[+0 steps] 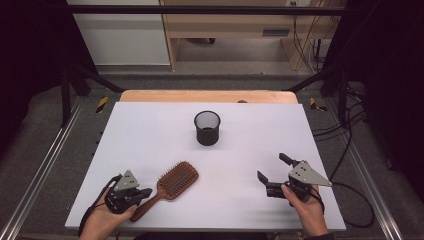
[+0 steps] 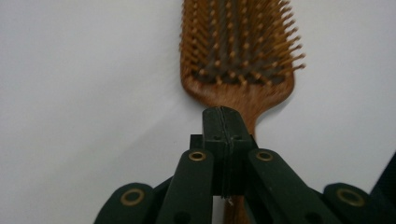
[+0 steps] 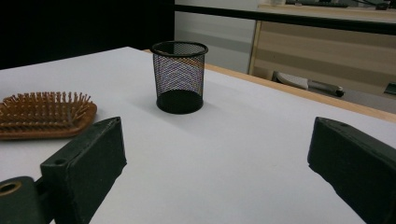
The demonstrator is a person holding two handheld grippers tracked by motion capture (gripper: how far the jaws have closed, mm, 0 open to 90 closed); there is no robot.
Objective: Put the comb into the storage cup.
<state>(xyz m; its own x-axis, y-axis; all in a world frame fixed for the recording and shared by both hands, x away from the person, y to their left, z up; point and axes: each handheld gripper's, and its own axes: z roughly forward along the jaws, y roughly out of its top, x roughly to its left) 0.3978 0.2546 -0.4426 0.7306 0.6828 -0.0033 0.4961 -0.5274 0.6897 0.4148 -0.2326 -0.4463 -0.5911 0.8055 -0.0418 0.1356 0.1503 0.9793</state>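
A wooden paddle hairbrush [image 1: 177, 180] lies bristles up on the white table [image 1: 150, 130], its handle pointing to the near left. My left gripper [image 1: 147, 191] sits over that handle. In the left gripper view its jaws [image 2: 223, 112] are pressed flat together with nothing between them, and the hairbrush [image 2: 238, 46] handle runs underneath and beyond the tips. My right gripper [image 1: 271, 166] is held at the near right, open and empty. In the right gripper view it [image 3: 215, 154] faces a black mesh cup [image 3: 180, 77], with the hairbrush [image 3: 44, 114] at the left.
The mesh cup [image 1: 207, 128] stands upright in the middle of the far half of the table. A wooden strip [image 1: 207, 96] borders the far edge. Metal frame rails and cables [image 1: 350, 130] run along both sides.
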